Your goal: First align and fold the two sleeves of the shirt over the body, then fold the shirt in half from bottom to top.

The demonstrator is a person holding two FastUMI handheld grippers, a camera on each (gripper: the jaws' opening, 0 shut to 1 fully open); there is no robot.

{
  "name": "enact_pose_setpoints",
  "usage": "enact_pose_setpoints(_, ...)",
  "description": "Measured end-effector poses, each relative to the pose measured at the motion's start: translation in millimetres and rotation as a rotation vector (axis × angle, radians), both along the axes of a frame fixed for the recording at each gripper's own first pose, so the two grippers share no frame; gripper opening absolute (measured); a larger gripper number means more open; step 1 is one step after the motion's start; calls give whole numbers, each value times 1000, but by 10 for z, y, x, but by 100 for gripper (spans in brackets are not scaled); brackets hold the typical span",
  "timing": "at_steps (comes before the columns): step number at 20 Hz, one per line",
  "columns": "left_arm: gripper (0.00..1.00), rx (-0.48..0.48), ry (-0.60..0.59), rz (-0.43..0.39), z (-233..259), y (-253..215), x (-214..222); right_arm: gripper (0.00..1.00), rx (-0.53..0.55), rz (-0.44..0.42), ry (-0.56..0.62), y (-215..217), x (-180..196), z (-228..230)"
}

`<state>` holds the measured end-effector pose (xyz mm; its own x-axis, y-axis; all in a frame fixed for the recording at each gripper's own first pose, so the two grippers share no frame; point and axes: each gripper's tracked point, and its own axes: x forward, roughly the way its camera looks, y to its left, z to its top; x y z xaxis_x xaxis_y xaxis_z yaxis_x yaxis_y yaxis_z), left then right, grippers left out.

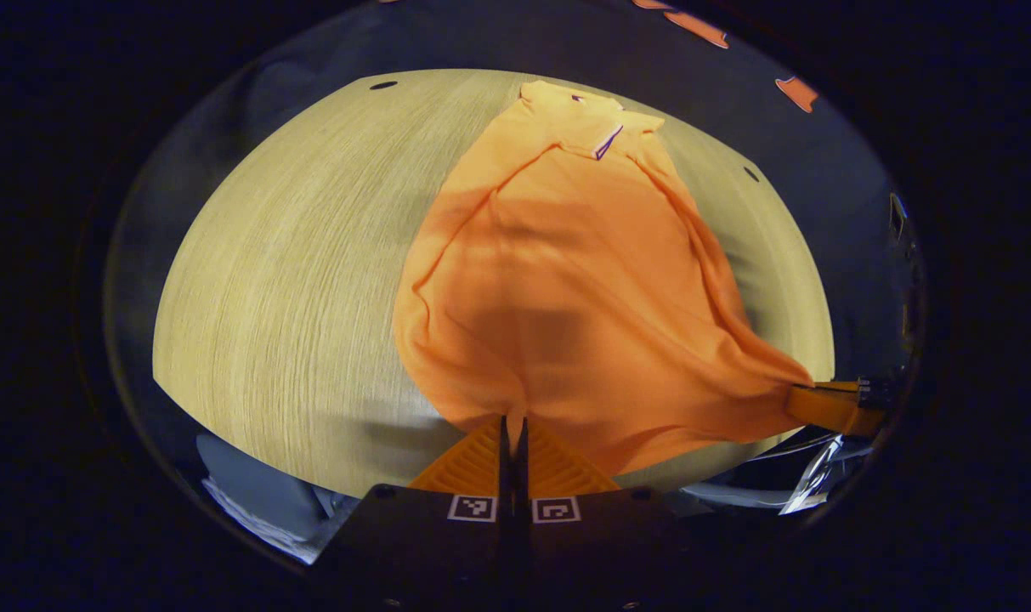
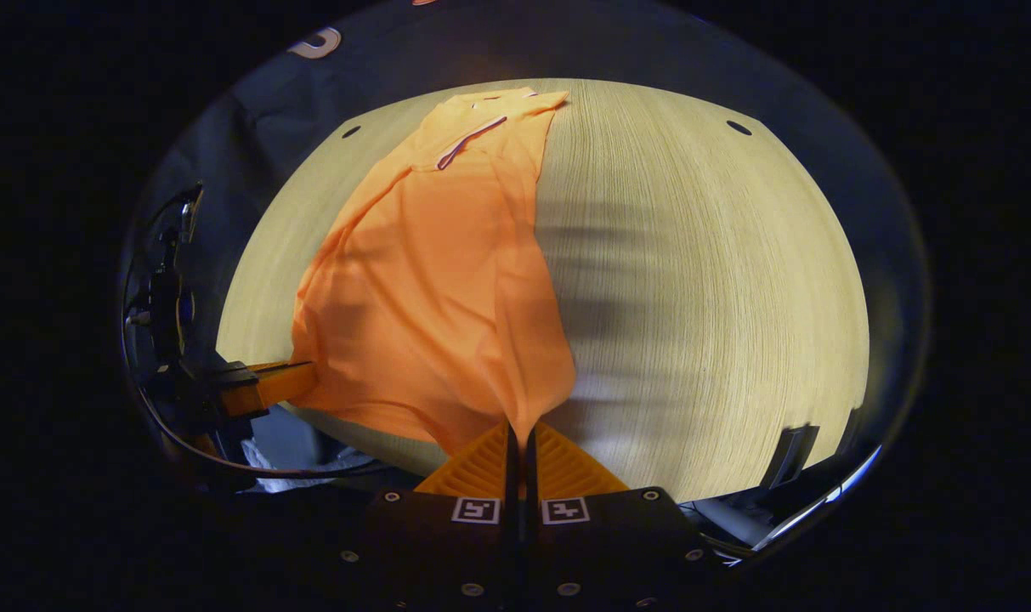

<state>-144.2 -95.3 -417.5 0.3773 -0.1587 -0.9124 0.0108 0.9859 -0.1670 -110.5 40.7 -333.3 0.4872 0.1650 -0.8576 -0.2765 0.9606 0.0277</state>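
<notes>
An orange shirt (image 1: 566, 289) lies lengthwise on a pale wood-grain table (image 1: 294, 280), its collar (image 1: 596, 127) at the far end and its bottom hem drawn toward the table's near edge. In the left gripper view, the left gripper (image 1: 513, 425) has its two fingers pressed together on one bottom corner of the shirt, the fabric pinched between them and rising in a taut ridge from that point up into the shirt body. Off to the side of that view, near the table's near edge, the right gripper (image 1: 808, 393) holds the shirt's other bottom corner, the cloth stretched to a point where it enters the fingers. In the right gripper view, the right gripper's fingers are likewise closed on a shirt corner, with the fabric fanning out from the pinch toward the collar. There the left gripper (image 2: 298, 380) shows beside the shirt's lower edge, clamped on its corner. The sleeves lie folded in over the shirt body, giving the garment a narrow outline. Shadows fall across the lower half of the shirt and the table next to it.
</notes>
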Motion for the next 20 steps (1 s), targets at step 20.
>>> enact_pose_setpoints(20, 1, -148, -302, -55, 1492, -58, 2144, 4, 110, -75, -274, 400, 1603, 1356)
